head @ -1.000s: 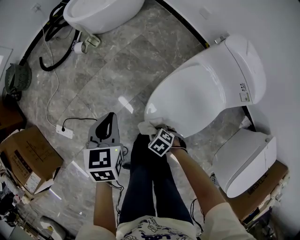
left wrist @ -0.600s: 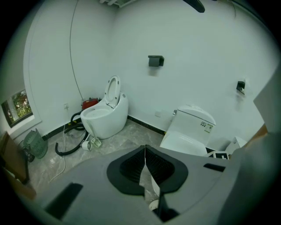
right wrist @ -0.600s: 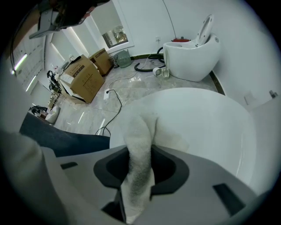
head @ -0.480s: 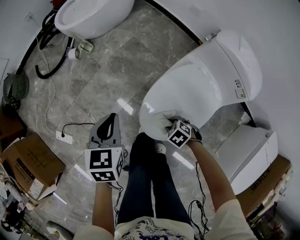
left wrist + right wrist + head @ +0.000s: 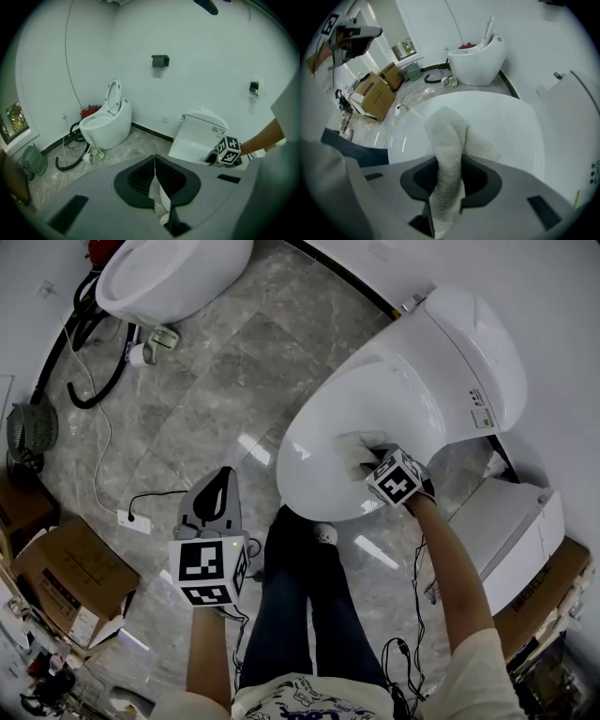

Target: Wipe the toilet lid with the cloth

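1. Head view: R gripper is over the front half of the toilet lid. The cloth is bunched under its tip & lies on the lid, so a push would prob. drag fabric across the surface. L gripper sits low over the floor, well apart from the lid. Likely parked, since wiping needs one tool.
2. L gripper view: jaws closed together, nothing between them. It looks toward the wall & a second toilet w/ seat up, so no part in the job.
3. R gripper view: jaws clamped on a thick fold of cloth running up between them. The loose end is spread flat on the glossy, shut lid. That free end prob. does the wiping.
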